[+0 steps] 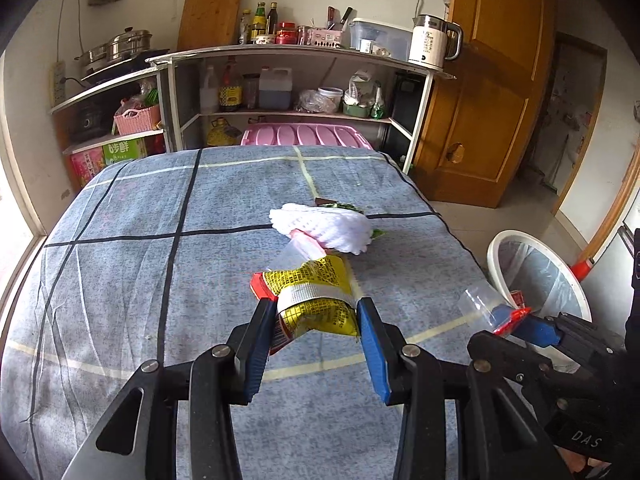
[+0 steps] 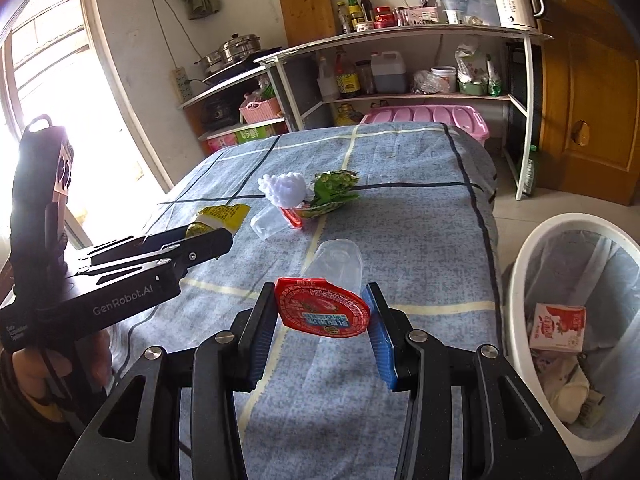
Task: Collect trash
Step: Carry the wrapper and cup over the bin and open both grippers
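Note:
My left gripper is shut on a crumpled yellow snack wrapper, held above the blue checked tablecloth; from the right wrist view the same left gripper shows at the left with the yellow wrapper. My right gripper is shut on a clear plastic cup with a red peel-off lid, lifted off the table; the left wrist view shows that right gripper at the right. On the table lie a white foam fruit net, a second clear cup and a green wrapper.
A white bin lined with a bag stands on the floor right of the table, with a red-and-white carton and other rubbish inside. Shelves with bottles, pots and a kettle line the far wall. A wooden door is at the right.

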Tool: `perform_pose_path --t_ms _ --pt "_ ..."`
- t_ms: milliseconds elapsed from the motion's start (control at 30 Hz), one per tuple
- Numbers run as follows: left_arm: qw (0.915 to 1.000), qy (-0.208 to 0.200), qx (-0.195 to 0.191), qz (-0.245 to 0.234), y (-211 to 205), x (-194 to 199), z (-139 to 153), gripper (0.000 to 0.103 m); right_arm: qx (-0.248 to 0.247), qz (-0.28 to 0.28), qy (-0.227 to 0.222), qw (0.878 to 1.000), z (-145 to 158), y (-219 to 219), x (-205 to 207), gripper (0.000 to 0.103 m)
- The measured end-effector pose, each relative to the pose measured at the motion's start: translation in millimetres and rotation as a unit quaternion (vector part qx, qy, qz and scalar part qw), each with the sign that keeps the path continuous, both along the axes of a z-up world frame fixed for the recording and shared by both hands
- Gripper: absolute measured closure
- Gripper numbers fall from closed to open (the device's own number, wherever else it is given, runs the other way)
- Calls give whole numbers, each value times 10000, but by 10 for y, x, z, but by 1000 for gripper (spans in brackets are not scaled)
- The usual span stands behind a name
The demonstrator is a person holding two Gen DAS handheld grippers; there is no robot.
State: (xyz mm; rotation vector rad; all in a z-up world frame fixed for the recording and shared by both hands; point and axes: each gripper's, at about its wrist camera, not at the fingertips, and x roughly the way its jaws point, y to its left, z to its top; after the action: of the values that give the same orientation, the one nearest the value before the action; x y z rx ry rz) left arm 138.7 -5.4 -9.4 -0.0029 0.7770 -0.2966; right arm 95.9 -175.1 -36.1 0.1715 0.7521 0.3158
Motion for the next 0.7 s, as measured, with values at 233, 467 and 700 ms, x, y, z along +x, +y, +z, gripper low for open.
perform_pose_path --t_ms 233,467,700 --pt "9997 -28 -46 -254 -318 -119 25 60 -36 -350 -78 9994 77 -355 -144 58" --pt "9974 -19 -77 -720 -801 -210 52 60 -32 -822 -172 9965 163 -842 -307 58" --pt "9923 8 -80 -1235 -1363 -301 37 60 -104 -1232 -120 9922 163 -1264 -448 58"
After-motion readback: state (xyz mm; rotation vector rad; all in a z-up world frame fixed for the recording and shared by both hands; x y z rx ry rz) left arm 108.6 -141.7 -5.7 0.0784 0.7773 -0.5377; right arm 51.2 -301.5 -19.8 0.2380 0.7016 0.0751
